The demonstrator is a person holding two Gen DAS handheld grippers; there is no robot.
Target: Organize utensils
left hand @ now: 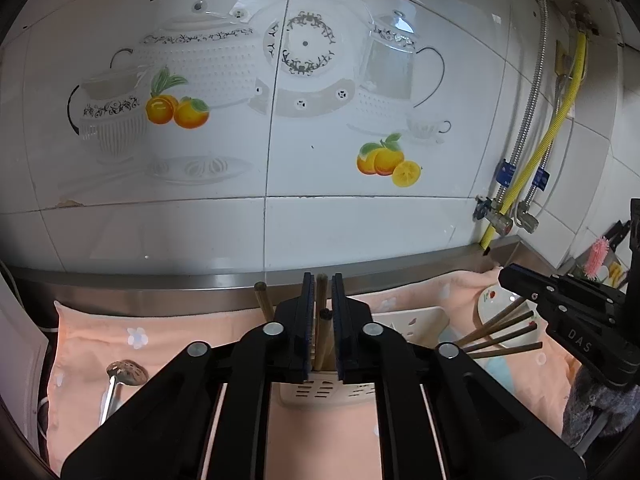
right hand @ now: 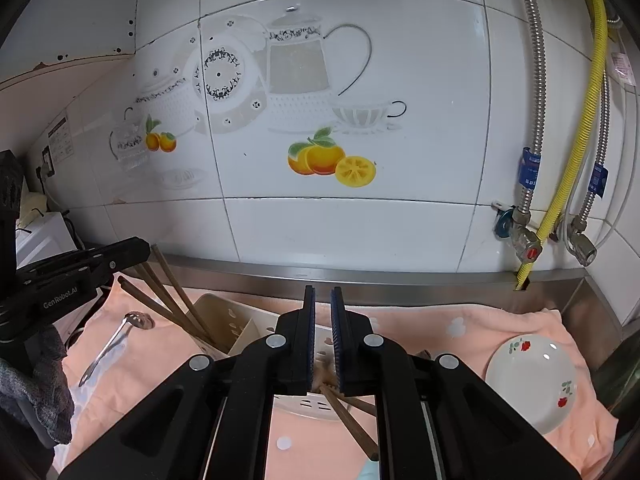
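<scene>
A white slotted utensil holder [left hand: 320, 394] stands on a peach towel [left hand: 200, 340]. My left gripper [left hand: 322, 280] reaches over it. Wooden chopsticks [left hand: 321, 332] stand in the holder between its pads, a thin gap showing beside them, and another stick leans just to the left. In the right wrist view these chopsticks [right hand: 168, 304] fan loosely out of the holder [right hand: 228, 312] beside the left gripper [right hand: 136, 248]. My right gripper [right hand: 322, 292] is shut, with nothing between its tips. More chopsticks [right hand: 352, 424] lean out of the holder beneath its jaws.
A slotted metal spoon [right hand: 120, 340] lies on the towel at the left. A white flowered bowl [right hand: 532, 376] rests at the right. A steel ledge and the tiled wall close the back, with hoses and valves [right hand: 524, 240] in the right corner.
</scene>
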